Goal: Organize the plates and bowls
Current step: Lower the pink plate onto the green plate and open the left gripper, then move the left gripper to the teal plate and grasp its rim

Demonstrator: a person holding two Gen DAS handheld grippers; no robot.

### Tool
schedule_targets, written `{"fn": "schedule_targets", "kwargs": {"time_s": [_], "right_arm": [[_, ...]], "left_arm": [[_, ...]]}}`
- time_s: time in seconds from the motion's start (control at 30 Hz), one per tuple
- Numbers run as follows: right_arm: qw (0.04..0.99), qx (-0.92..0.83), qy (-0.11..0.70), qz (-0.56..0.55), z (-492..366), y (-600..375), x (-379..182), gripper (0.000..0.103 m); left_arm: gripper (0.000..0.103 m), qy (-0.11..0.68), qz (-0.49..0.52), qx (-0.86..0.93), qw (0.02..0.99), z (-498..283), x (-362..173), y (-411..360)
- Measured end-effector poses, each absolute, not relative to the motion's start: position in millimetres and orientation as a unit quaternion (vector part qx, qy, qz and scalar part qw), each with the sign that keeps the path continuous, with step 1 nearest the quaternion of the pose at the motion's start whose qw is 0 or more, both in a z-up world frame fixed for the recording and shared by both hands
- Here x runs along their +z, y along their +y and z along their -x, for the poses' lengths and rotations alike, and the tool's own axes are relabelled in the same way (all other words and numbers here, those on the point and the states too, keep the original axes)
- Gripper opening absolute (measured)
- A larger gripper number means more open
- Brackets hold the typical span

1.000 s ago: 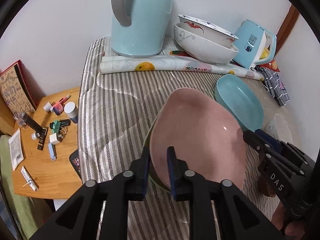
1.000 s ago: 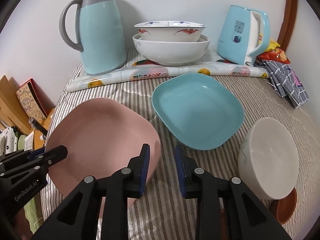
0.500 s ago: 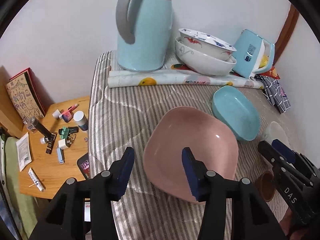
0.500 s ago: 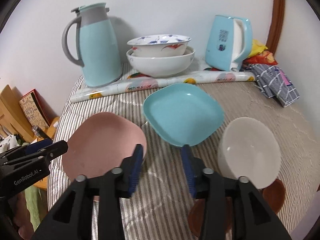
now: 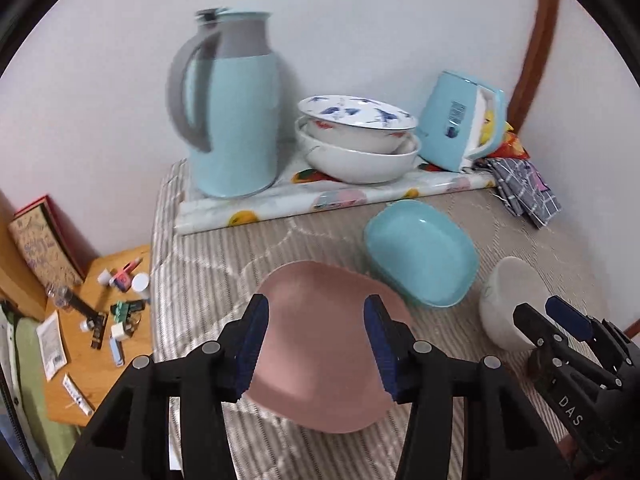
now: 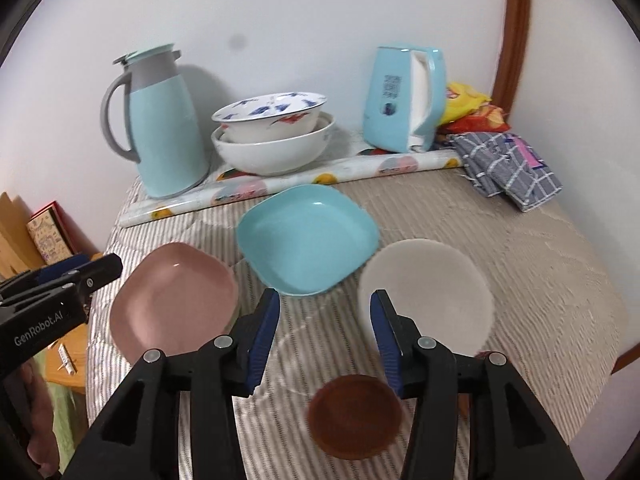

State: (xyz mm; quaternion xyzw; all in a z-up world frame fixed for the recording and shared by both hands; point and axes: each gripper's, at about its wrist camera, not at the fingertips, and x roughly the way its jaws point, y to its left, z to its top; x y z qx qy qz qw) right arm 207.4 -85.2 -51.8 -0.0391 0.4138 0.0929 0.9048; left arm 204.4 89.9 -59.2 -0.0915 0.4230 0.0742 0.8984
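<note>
A pink plate lies flat on the striped cloth, below and clear of my left gripper, which is open with nothing in it. In the right wrist view the pink plate sits left of a teal plate and a white bowl. A small brown saucer lies near the front. My right gripper hovers above the cloth between them, its jaws opening and empty. The left gripper shows at the left edge, and the right gripper shows beside the white bowl.
Two stacked white bowls stand at the back between a blue jug and a blue kettle, behind a rolled mat. Folded checked cloths lie back right. A cluttered wooden side table stands lower, left.
Both grippers let go of the pink plate's rim, opened and drew up and back. The plate, tilted before, now lies flat on the cloth.
</note>
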Motion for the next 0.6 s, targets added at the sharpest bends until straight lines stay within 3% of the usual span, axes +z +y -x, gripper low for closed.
{"fn": "schedule_targets", "kwargs": {"time_s": [0.6], "right_arm": [[0.909,0.092,0.407,0.018,-239.4,-122.8,-38.1,0.048]], "left_arm": [[0.048,0.442,0.091,0.043,0.892,-252.0,-61.6,65.3]]}}
